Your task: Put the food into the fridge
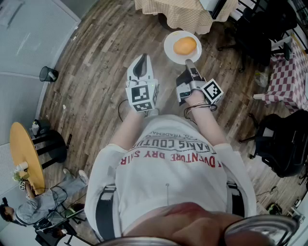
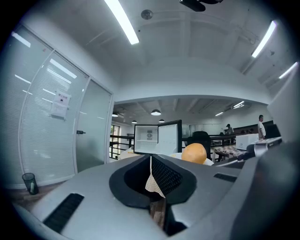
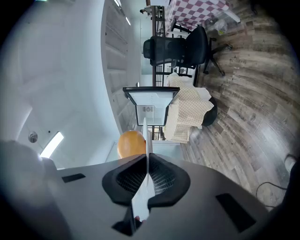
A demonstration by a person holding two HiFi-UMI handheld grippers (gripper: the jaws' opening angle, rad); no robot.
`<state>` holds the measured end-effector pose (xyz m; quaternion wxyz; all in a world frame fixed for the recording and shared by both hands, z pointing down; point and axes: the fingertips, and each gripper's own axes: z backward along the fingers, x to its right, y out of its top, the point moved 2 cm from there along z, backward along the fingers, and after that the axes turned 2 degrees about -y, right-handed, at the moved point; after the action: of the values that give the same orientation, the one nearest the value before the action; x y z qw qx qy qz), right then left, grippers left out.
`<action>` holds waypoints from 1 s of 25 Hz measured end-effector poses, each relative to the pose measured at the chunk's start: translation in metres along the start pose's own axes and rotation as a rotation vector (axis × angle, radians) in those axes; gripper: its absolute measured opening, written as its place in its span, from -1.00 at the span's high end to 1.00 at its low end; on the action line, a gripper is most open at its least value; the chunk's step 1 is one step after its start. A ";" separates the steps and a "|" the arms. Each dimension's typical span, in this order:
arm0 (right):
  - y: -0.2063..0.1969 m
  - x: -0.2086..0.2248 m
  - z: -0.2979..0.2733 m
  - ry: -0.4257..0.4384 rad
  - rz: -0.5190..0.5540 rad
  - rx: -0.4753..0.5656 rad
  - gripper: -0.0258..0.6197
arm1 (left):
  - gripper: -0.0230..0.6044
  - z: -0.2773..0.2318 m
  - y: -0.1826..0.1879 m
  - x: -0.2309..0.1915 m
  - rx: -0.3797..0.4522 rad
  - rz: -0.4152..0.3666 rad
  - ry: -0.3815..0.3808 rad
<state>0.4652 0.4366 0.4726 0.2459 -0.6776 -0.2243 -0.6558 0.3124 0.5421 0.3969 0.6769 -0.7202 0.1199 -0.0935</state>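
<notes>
A white plate (image 1: 174, 54) carries a round orange food item (image 1: 185, 46). My right gripper (image 1: 190, 63) is shut on the plate's near rim and holds it over the wooden floor. In the right gripper view the plate's rim (image 3: 147, 140) runs edge-on between the jaws of the right gripper (image 3: 146, 180), with the orange food (image 3: 131, 144) to its left. Beyond stands a small fridge (image 3: 152, 108) with its door open. My left gripper (image 1: 141, 67) is beside the plate, shut and empty. The left gripper view shows the left gripper (image 2: 152, 176), the fridge (image 2: 157, 138) and the food (image 2: 194, 153).
A table under a cream checked cloth (image 1: 179, 12) stands ahead, next to the fridge (image 3: 187, 115). Black office chairs (image 1: 281, 144) and a red-checked table (image 1: 288, 79) are on the right. A small black bin (image 1: 48, 74) and a round yellow table (image 1: 25, 153) are on the left.
</notes>
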 end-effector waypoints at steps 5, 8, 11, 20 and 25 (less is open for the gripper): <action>0.007 0.004 -0.001 -0.002 0.006 -0.008 0.81 | 0.84 -0.004 -0.005 0.007 0.004 0.002 0.005; 0.017 0.005 -0.001 -0.004 0.002 -0.015 0.81 | 0.84 -0.009 -0.007 0.018 -0.006 0.001 0.004; 0.027 0.010 0.000 -0.017 -0.007 -0.037 0.81 | 0.84 -0.014 -0.008 0.027 -0.010 0.004 0.021; 0.068 0.023 0.008 -0.034 0.015 -0.101 0.82 | 0.84 -0.026 -0.027 0.072 -0.028 0.048 0.050; 0.081 0.027 0.001 -0.048 0.019 -0.117 0.82 | 0.84 -0.035 -0.028 0.080 -0.039 0.041 0.054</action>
<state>0.5175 0.3737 0.4963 0.2066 -0.7083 -0.1851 -0.6492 0.3792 0.4862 0.4251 0.6610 -0.7279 0.1545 -0.0966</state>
